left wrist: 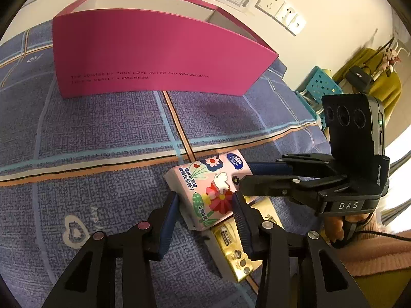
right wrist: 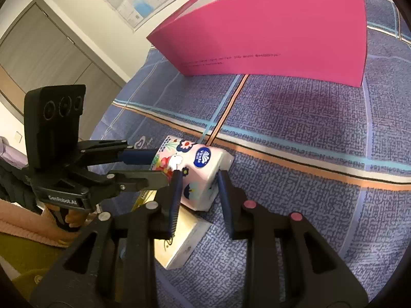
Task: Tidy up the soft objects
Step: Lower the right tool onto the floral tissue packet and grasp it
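Two grippers (left wrist: 205, 205) (right wrist: 199, 187) astride one tissue pack (left wrist: 205, 179).

There was one pink box (left wrist: 159, 51) and one flowered tissue pack (left wrist: 210, 190) lying on one gold packet (left wrist: 236, 251). Two grippers were in view, a left gripper (left wrist: 205, 205) and a right gripper (right wrist: 200, 182).

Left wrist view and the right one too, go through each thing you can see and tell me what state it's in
Pink box: open-topped, upright on the purple cloth.
Floral tissue pack: sealed, lying partly on the gold pack.
Gold pack: flat on the cloth.
Left gripper: closed on the floral pack.
Right gripper: closed on the same pack.
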